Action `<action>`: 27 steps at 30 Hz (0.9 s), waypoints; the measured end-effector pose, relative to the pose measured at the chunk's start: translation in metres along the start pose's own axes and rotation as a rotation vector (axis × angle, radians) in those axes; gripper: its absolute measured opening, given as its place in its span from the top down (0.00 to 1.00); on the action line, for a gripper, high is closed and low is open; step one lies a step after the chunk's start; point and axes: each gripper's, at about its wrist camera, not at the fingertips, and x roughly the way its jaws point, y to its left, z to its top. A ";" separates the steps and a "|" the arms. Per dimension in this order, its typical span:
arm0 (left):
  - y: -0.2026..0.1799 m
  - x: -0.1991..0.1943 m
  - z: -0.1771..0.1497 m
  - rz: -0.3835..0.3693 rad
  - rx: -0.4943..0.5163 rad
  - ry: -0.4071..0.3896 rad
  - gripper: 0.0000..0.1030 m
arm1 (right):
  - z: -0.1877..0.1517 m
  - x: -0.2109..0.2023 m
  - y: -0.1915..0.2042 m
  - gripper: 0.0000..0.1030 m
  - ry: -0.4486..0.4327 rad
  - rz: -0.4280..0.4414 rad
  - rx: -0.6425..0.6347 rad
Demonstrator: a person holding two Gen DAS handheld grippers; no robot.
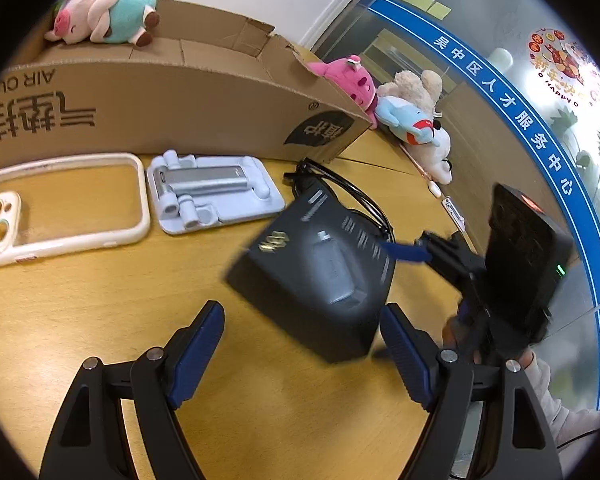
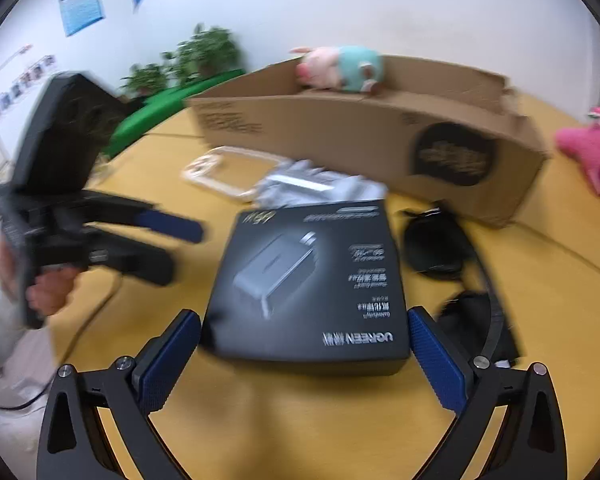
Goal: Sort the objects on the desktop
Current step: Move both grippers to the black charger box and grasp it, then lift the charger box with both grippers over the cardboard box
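Note:
A black charger box (image 1: 320, 280) (image 2: 312, 284) lies on the wooden table, blurred by motion. My left gripper (image 1: 300, 356) is open just short of the box and empty; it also shows at the left of the right wrist view (image 2: 176, 244). My right gripper (image 2: 304, 360) is open with its blue pads on either side of the box's near end, touching or nearly so. In the left wrist view its blue fingertip (image 1: 408, 252) reaches the box's right edge. A clear phone case (image 1: 60, 204), a grey phone stand (image 1: 212, 192) and black glasses (image 1: 340, 188) lie behind the box.
A long open cardboard box (image 1: 180, 100) stands behind the objects with a pig plush (image 1: 104, 14) on its flap. More plush toys (image 1: 404, 112) lie at its right end. A black pouch and strap (image 2: 460, 280) lie right of the charger box.

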 end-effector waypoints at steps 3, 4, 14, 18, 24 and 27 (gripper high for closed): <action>0.004 0.002 -0.003 -0.013 -0.012 0.008 0.22 | -0.004 -0.008 0.028 0.01 -0.027 0.072 -0.052; 0.005 0.004 -0.003 -0.013 -0.017 0.014 0.23 | -0.006 -0.009 0.037 0.00 -0.041 0.049 -0.080; 0.015 0.014 0.004 0.023 -0.030 0.013 0.36 | 0.001 0.036 0.038 0.08 0.015 -0.142 -0.065; 0.006 -0.006 0.015 0.053 -0.005 -0.039 0.38 | 0.008 0.026 0.044 0.11 -0.024 -0.165 -0.060; -0.025 -0.066 0.076 0.054 0.112 -0.215 0.38 | 0.070 -0.022 0.050 0.12 -0.192 -0.230 -0.111; -0.037 -0.088 0.128 0.081 0.190 -0.290 0.38 | 0.119 -0.039 0.042 0.12 -0.267 -0.268 -0.167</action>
